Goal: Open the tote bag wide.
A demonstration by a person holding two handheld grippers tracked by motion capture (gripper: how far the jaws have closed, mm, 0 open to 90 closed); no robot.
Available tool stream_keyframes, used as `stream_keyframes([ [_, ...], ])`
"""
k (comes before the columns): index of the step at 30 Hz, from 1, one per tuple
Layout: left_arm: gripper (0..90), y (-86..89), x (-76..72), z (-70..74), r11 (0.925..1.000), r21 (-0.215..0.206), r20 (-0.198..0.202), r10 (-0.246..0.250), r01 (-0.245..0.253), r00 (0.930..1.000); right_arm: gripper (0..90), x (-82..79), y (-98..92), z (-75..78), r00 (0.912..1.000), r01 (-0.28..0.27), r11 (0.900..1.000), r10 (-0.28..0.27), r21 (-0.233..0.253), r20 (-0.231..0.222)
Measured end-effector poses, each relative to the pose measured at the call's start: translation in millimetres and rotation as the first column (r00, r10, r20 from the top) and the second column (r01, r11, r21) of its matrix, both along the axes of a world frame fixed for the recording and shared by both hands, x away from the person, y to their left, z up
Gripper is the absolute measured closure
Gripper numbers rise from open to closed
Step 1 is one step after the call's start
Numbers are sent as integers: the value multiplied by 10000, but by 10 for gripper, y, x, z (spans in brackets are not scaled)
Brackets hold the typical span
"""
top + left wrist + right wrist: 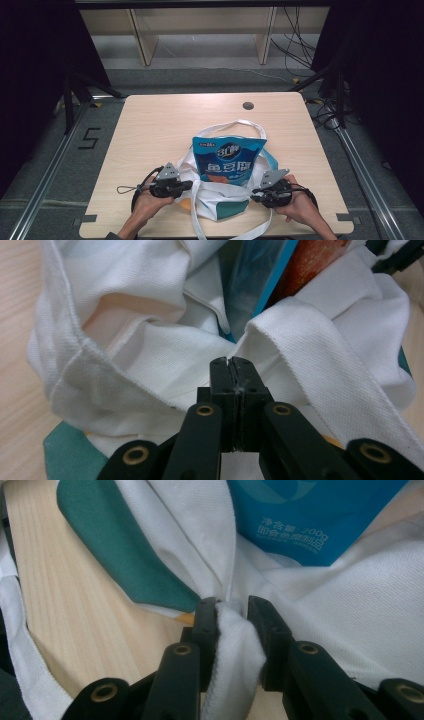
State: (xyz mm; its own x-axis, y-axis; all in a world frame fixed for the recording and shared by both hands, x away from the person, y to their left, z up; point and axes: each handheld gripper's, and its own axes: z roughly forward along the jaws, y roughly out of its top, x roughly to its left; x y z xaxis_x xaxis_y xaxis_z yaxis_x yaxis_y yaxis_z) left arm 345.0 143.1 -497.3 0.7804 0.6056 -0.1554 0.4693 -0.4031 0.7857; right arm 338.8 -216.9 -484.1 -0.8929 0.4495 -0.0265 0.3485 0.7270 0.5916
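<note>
At the near edge of the table (150,125), the person's forearms come in from below, each hand holding a gripper at one side of a white tote bag (220,200). The left gripper (189,185) has its jaws pressed together on a thin fold of the bag's white cloth — in the left gripper view the jaws (232,371) meet with a sliver of fabric between them, just below the broad white strap (320,360). The right gripper (256,190) is clamped on a thicker bunch of the same cloth; in the right gripper view the white fabric (234,645) bulges between the two black jaws, with a teal patch of the bag (130,555) lying on the wood beside it.

Between the two grippers, standing in the bag's mouth, is a blue snack packet (229,159) with white lettering and an orange picture low on its face — its top edge leans toward the far side. Beyond it one of the bag's handles (247,123) loops flat on the tabletop. Farther still, a small dark round hole (248,105) sits near the table's far edge.
</note>
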Motion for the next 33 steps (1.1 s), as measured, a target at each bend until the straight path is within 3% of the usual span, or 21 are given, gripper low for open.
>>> stream_keyframes([
  [2,884,24,15,-60,9999,22,-130,-144,144,9998,754,-14,-11,3,10000,38,10000,-38,71,-55],
  [3,885,36,46,-132,9984,447,-150,-333,339,9993,758,-23,-11,2,9997,210,9998,-210,31,-94],
  [4,886,4,42,-211,9999,100,-287,30,-27,9996,761,-20,-8,-5,9997,211,9997,-210,95,-129],
  [5,887,1,50,-169,9979,638,-221,-127,141,9997,766,-12,6,-19,9998,147,9999,-146,69,-114],
  [6,887,-56,40,-134,9908,1332,72,-265,253,9996,768,-5,17,-23,10000,50,10000,-50,49,-11],
  [7,886,-89,27,-126,9879,1538,216,-242,206,9995,768,-20,24,-12,9999,116,9999,-117,-118,-110],
  [8,885,-103,20,-116,9834,1802,361,-284,214,9989,768,0,29,-30,9996,-263,9996,262,57,135],
  [11,883,-98,45,-124,9865,1637,321,-52,-1,9995,774,-16,26,-29,9996,288,9996,-288,-76,17],
  [12,882,-102,67,-123,9850,1723,423,-30,-44,9991,777,1,20,-34,9999,44,9999,-45,92,108],
  [15,878,-148,184,-105,9744,2231,803,100,-278,9967,783,17,50,-33,9996,277,9996,-277,102,62],
  [17,875,-161,307,-109,9736,2228,902,294,-490,9955,785,92,70,-42,9993,-46,10000,45,34,377],
  [18,874,-164,360,-113,9743,2173,939,397,-594,9948,785,98,86,-42,9988,426,9991,-428,61,249],
  [21,872,-175,474,-113,9725,2200,983,552,-758,9936,785,216,106,-50,9968,690,9976,-690,18,393],
  [23,872,-160,556,-123,9776,1947,877,638,-799,9941,785,295,101,-58,9962,601,9982,-602,27,625],
  [26,871,-136,644,-141,9819,1611,819,871,-994,9928,785,398,86,-62,9953,859,9960,-869,226,438],
  [31,867,-115,768,-148,9766,1774,1107,1027,-1213,9885,783,580,122,-68,9926,1021,9946,-1030,183,635],
  [33,864,-110,812,-150,9787,1659,1037,1048,-1211,9891,782,640,133,-79,9903,1188,9925,-1206,299,694],
])
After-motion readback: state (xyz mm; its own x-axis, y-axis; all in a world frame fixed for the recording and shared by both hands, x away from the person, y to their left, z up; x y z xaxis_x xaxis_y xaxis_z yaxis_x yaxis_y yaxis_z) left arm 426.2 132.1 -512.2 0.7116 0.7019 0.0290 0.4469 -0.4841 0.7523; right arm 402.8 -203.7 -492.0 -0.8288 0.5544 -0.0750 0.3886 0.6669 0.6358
